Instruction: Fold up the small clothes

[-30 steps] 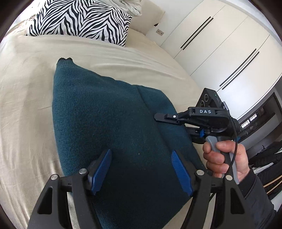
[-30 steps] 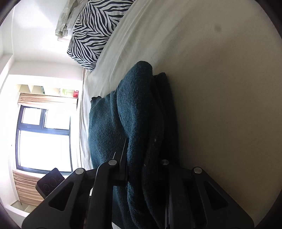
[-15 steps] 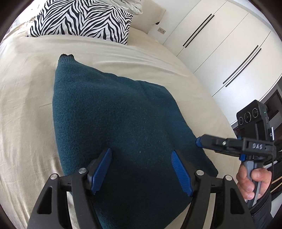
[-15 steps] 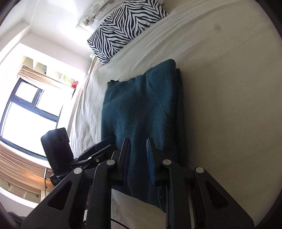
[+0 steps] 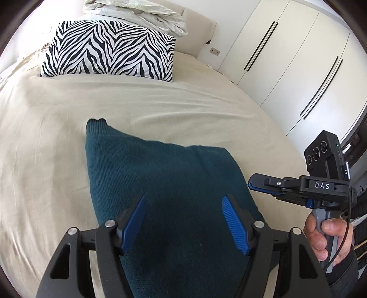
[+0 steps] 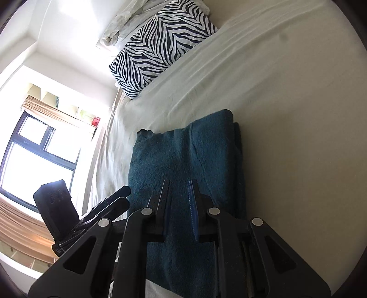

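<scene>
A dark teal knit sweater (image 5: 165, 183) lies folded on the beige bed sheet (image 5: 45, 119); it also shows in the right wrist view (image 6: 183, 160), with a folded edge on its right side. My left gripper (image 5: 183, 201) is open and empty, held above the sweater's near part. My right gripper (image 6: 179, 185) is held above the sweater with its jaws a narrow gap apart and nothing between them. From the left wrist view the right gripper (image 5: 251, 183) hangs off the sweater's right edge, turned on its side, held by a hand.
A zebra-print pillow (image 5: 110, 50) and crumpled white bedding (image 5: 137, 11) lie at the head of the bed. White wardrobe doors (image 5: 298, 57) stand to the right. A window (image 6: 34, 155) is on the far side. The left gripper (image 6: 110, 201) shows beside the sweater.
My right gripper let go of the sweater's folded edge and drew back off its right side. The fold now lies flat. Both grippers lifted and pulled back toward me.
</scene>
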`<state>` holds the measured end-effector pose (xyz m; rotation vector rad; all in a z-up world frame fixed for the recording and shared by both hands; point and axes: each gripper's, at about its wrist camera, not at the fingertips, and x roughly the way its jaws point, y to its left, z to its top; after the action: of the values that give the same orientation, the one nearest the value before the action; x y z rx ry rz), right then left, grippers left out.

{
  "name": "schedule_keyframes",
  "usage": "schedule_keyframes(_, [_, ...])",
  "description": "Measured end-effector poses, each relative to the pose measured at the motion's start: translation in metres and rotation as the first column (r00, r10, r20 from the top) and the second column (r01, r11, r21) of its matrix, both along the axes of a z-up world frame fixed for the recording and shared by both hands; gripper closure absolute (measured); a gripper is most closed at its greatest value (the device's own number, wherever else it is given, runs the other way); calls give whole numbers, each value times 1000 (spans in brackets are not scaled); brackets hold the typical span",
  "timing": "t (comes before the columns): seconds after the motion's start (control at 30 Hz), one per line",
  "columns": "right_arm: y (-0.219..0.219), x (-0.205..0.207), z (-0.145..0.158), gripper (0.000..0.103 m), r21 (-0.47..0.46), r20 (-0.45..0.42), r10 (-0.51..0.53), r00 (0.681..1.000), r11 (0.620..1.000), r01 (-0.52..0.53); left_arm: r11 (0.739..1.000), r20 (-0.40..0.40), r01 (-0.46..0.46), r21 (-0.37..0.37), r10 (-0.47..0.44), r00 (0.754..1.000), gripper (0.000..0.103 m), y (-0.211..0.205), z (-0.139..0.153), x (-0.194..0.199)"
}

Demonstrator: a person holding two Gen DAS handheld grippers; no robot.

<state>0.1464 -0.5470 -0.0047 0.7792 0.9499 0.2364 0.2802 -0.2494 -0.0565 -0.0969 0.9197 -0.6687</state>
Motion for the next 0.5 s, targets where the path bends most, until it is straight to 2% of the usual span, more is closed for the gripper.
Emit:
schedule_keyframes(0.07, [0, 23, -4, 88, 18, -20, -14, 1000, 1000, 15, 999, 0, -17, 50, 17, 1000, 32, -4, -4, 21])
schedule_keyframes(0.17, [1, 59, -26, 88, -72, -91, -34, 995, 997, 27, 990, -78, -8, 141, 19, 997, 32, -12, -34, 47])
schedule_keyframes(0.2, [-4, 66, -39, 88, -54, -122, -46, 991, 998, 40, 991, -79, -10, 135, 21, 997, 32, -11, -43, 49])
schedule_keyframes(0.23, [-10, 71, -50, 89, 7, -124, -53, 991, 999, 54, 992, -63, -16, 127, 24, 998, 31, -9, -47, 48])
schedule_keyframes(0.3, [-21, 71, -57, 90, 65, -92, -66, 994, 995, 72, 993, -51, -20, 120, 26, 998, 31, -9, -50, 47])
schedule_keyframes(0.4, [-28, 69, -59, 90, 94, -78, -73, 994, 992, 80, 992, -70, 2, 125, 7, 997, 30, -12, -53, 52])
schedule_keyframes(0.5, [-27, 55, -40, 88, 58, -75, -97, 992, 993, 102, 994, -92, -6, 107, 16, 996, 32, -6, -43, 50])
